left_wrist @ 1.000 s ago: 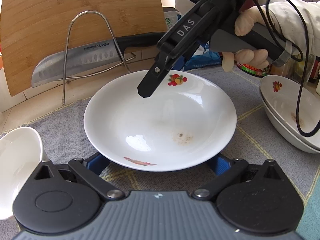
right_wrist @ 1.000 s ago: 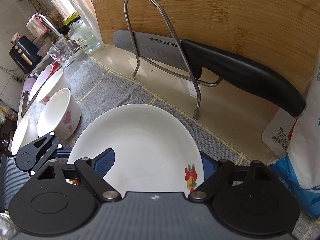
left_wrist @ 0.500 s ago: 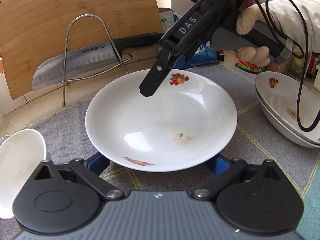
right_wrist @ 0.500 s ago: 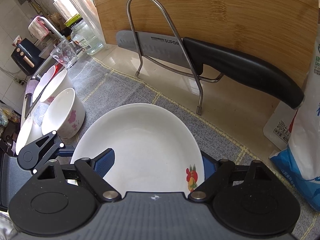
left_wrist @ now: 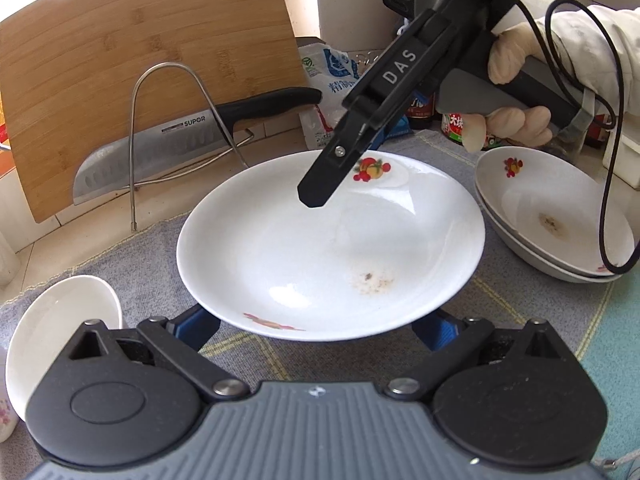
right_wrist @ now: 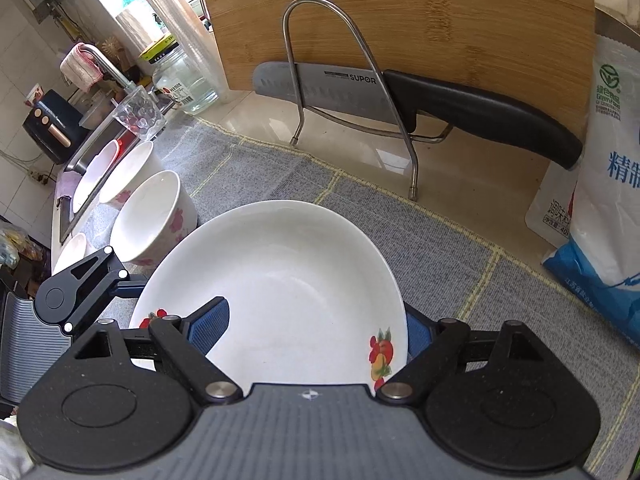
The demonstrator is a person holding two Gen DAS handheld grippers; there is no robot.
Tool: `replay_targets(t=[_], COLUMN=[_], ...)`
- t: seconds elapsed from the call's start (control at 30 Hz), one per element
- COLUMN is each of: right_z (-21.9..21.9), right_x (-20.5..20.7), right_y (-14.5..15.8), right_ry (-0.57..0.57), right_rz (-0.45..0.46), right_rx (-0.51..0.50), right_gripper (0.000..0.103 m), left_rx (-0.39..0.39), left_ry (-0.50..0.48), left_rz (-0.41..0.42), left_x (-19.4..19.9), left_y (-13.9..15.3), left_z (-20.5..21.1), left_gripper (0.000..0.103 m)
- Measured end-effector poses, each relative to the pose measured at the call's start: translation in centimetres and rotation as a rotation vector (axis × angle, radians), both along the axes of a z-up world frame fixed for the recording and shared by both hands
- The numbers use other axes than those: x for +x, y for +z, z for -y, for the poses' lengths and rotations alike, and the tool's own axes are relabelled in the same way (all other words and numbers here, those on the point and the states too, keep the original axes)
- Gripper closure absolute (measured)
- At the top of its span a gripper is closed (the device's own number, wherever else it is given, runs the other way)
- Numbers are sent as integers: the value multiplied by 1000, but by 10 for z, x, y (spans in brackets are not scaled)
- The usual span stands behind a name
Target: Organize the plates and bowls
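A white plate (left_wrist: 320, 248) with fruit prints and a brown stain hangs just above the grey mat, carried between both grippers. My left gripper (left_wrist: 316, 328) stands wide open at its near rim, both blue pads tucked under the plate. From the far side my right gripper (right_wrist: 312, 332) straddles the opposite rim, also wide open. Its left pad (right_wrist: 208, 328) lies over the plate's inside (right_wrist: 288, 288); the right one sits outside the rim. Two matching plates are stacked (left_wrist: 560, 216) at the right, almost touching the carried plate's edge.
A white bowl (left_wrist: 60, 320) stands at the near left, with more bowls (right_wrist: 152, 216) in a row toward the sink. Behind are a wire rack (left_wrist: 172, 140) holding a knife (left_wrist: 192, 140), a wooden board (left_wrist: 140, 40), a salt bag (right_wrist: 608, 200) and jars. A cable loops over the stack.
The plate and both grippers have shifted right toward the stack and risen a little. The stack and the left bowl show more fully. Neither gripper's jaws changed.
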State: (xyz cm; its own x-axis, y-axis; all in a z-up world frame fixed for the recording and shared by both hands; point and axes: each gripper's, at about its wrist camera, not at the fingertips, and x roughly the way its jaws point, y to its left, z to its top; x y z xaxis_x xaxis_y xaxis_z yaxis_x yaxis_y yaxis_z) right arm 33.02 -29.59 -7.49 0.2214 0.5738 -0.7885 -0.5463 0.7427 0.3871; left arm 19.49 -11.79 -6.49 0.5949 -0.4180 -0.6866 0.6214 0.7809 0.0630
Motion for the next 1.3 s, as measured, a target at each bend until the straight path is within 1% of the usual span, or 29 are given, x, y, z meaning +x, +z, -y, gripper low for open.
replay_targets(t=[0.3,0.6,0.97,1.3], right_z=[22,58,100,131], right_x=[-40,-86,-138,-168], right_y=[22,35,28,17], right_ry=[-69,-192,-361,-486], right_rz=[43,77,73,60], right_rx=[18,31,27,23], right_gripper=[11,11,11,11], left_rx=[-4,-7,-13,-11], left_ry=[-78,-200,-365,-477], left_rz=[12,30,1,-17], left_x=[-19,-38,-51,-51], left_y=[21,35,34,27], left_z=[9,31,56,77], left_gripper=[3,3,3,3])
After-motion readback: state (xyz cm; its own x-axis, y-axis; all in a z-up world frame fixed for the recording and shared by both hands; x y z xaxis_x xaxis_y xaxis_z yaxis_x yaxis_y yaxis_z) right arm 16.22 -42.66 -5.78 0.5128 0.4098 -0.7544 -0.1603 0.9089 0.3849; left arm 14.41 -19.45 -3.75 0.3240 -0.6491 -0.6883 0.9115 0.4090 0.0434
